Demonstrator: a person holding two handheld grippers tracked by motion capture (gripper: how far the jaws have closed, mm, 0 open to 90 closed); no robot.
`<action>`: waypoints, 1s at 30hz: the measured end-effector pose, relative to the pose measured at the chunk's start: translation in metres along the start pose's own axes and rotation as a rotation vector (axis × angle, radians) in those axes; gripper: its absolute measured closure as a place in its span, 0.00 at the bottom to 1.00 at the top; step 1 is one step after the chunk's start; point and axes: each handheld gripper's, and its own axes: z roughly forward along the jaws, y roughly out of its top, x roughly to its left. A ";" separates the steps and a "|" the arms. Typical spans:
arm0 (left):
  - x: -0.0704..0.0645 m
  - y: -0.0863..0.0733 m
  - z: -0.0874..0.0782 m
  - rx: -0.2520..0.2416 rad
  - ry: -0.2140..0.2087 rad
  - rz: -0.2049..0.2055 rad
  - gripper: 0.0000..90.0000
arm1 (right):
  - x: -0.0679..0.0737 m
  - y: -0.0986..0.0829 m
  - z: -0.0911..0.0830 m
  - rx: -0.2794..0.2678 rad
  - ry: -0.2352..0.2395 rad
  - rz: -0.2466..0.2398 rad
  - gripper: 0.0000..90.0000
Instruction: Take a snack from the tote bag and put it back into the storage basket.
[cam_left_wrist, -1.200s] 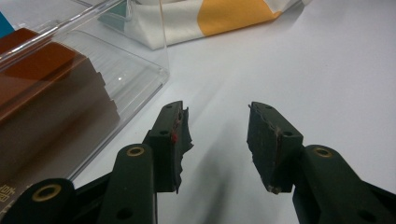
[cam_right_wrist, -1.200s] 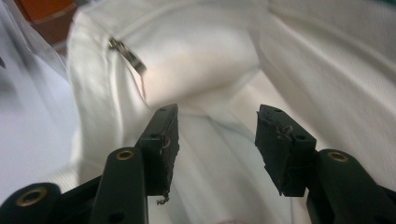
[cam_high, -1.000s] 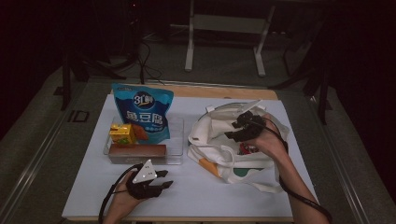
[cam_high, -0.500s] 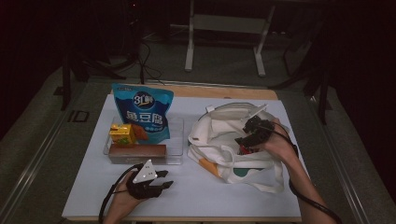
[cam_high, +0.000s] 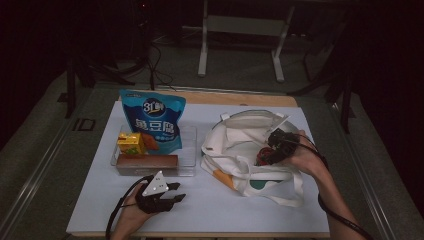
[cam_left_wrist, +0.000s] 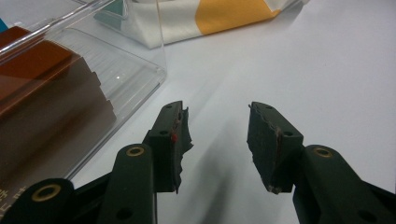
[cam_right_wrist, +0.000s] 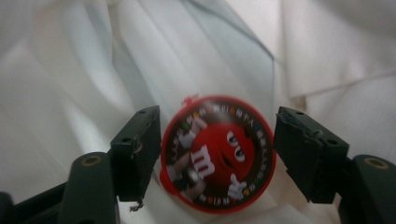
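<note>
High view shows the right hand-held gripper (cam_high: 272, 150) reaching into the open mouth of a white cloth bag (cam_high: 240, 135) that lies on the right half of the desk (cam_high: 250, 210), with a round red candy tin (cam_high: 262, 156) just at its tip, inside the bag. Right gripper view looks along that hand-held gripper (cam_right_wrist: 216, 154) and finds the tin (cam_right_wrist: 217, 154) lying flat on the bag's white cloth (cam_right_wrist: 93, 70), its lid printed with a red cartoon candy face; the jaws stand on either side of it, the left one touching or just beside the rim, the right one a little apart from it, so the tin sits between them without being clamped. On the left half of the desk, a clear plastic tray (cam_high: 187, 150) holds a blue snack bag (cam_high: 155, 122) standing at the back, a small yellow carton (cam_high: 131, 144) and a long brown box (cam_high: 147, 161) at the front. Just in front of the tray the left hand-held gripper (cam_high: 175, 191) rests low over the desk, pointing right; in the left gripper view it (cam_left_wrist: 217, 135) has its jaws moderately wide apart with nothing between them, the tray's clear corner (cam_left_wrist: 156, 70) near its left jaw and the brown box (cam_left_wrist: 46, 93) behind that wall
</note>
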 end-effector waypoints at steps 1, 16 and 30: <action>0.000 0.000 0.000 -0.001 0.000 -0.001 0.63 | 0.000 -0.001 0.001 0.009 0.000 0.002 0.34; 0.000 0.000 0.000 0.001 -0.001 0.000 0.62 | -0.002 -0.007 0.013 0.090 -0.014 -0.040 0.23; 0.000 0.000 0.000 0.001 -0.002 0.001 0.62 | -0.007 -0.007 0.027 0.112 0.019 -0.021 0.27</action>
